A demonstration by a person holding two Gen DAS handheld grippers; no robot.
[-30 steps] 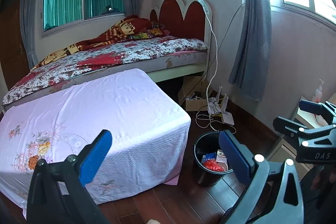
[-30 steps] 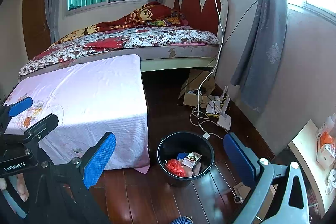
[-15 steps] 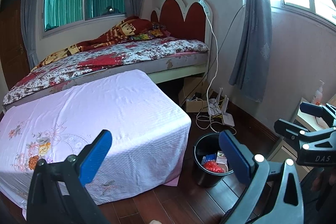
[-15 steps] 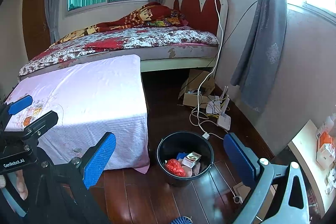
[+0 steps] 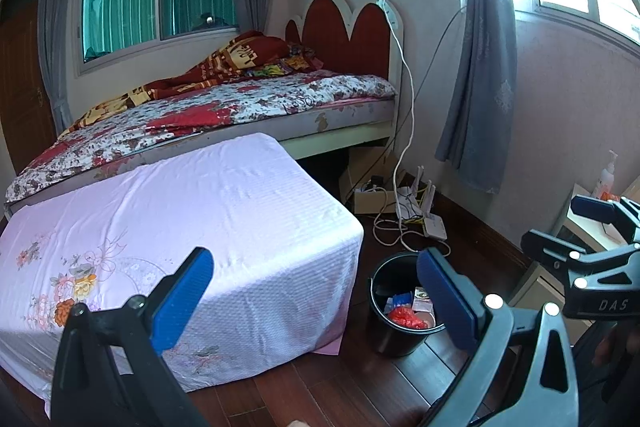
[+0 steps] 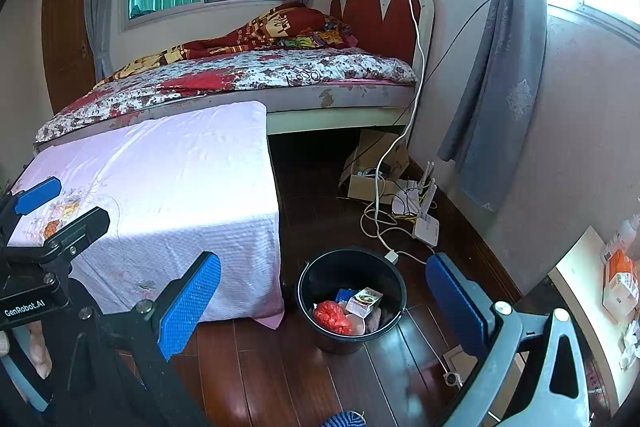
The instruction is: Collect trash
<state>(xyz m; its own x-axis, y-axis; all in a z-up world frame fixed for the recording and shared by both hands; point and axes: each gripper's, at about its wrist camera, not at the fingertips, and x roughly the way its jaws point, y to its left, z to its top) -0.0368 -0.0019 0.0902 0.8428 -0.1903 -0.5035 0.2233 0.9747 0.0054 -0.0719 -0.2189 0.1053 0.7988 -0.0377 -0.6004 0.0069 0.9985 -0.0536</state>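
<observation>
Almost nothing has changed: my left hand-held gripper (image 5: 314,303) and right hand-held gripper (image 6: 322,301) still hang wide and empty. The black bucket (image 6: 350,297) on the floor by the pink-covered table's (image 6: 168,183) corner already holds trash, so I judge collecting nearly done.

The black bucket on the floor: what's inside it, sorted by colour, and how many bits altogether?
In the black bucket, counting only what shows:
Red crumpled wrapper: 1
Blue packet: 1
Small printed carton: 1
Pale pinkish piece: 1
Total: 4 visible; more may lie underneath. Both tongs are open and hold nothing.
</observation>
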